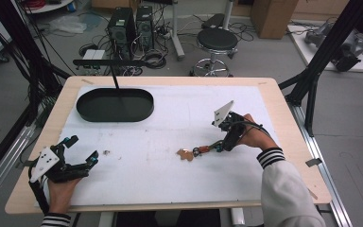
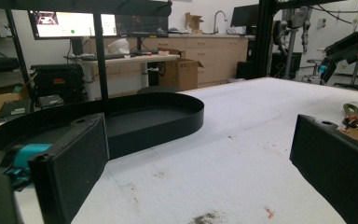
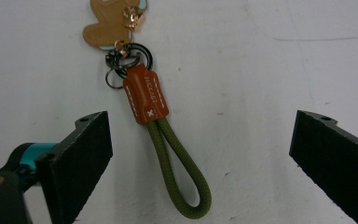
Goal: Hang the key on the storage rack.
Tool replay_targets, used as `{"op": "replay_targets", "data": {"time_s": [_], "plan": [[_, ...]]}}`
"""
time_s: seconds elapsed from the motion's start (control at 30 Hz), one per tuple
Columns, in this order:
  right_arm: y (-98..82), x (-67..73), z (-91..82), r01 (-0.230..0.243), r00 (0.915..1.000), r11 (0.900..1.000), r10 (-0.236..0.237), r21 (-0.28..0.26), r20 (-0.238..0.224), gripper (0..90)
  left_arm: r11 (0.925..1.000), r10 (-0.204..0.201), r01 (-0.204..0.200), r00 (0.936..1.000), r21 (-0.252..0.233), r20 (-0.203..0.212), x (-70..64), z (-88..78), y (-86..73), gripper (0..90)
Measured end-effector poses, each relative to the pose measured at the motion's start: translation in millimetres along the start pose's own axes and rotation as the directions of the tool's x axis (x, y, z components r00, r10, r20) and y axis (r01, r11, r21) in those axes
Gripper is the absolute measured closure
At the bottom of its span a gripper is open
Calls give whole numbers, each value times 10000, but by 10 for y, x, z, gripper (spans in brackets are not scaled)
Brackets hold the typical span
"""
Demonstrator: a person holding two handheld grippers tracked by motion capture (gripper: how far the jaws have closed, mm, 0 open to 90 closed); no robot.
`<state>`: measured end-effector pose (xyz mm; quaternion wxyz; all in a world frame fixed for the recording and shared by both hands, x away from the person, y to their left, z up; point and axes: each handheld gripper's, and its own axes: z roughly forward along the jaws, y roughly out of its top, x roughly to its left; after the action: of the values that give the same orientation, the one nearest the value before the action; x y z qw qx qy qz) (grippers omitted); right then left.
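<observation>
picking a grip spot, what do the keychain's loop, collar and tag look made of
Loop: olive cord, looks woven and matte. Collar: brown leather, by the white stitching and stamped lettering. Tag: tan, flat, perhaps leather or wood. Rings: dark metal, slightly shiny.

Even, soft light falls from overhead on my table (image 1: 264, 94), and the white top glares a little. Shadows are faint (only a thin one hugs the keychain (image 3: 168, 140) under my right claw). My left claw's view is sharp on the tray (image 2: 168, 116), hazy farther back. The high view is grainy, bending slightly at its edges.
</observation>
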<state>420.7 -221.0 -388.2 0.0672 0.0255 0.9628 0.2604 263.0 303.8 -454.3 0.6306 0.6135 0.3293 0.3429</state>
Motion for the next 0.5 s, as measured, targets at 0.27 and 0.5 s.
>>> {"op": "replay_targets", "data": {"time_s": [0.27,0.5], "plan": [[-16,11,100,346,9991,9969,-327,711,-267,59,10000,13,-13,10000,9,-1,1,0,1,49],[-25,2,126,506,9971,9934,-445,1030,-612,208,10000,21,-21,10000,8,1,0,-1,0,49]]}}
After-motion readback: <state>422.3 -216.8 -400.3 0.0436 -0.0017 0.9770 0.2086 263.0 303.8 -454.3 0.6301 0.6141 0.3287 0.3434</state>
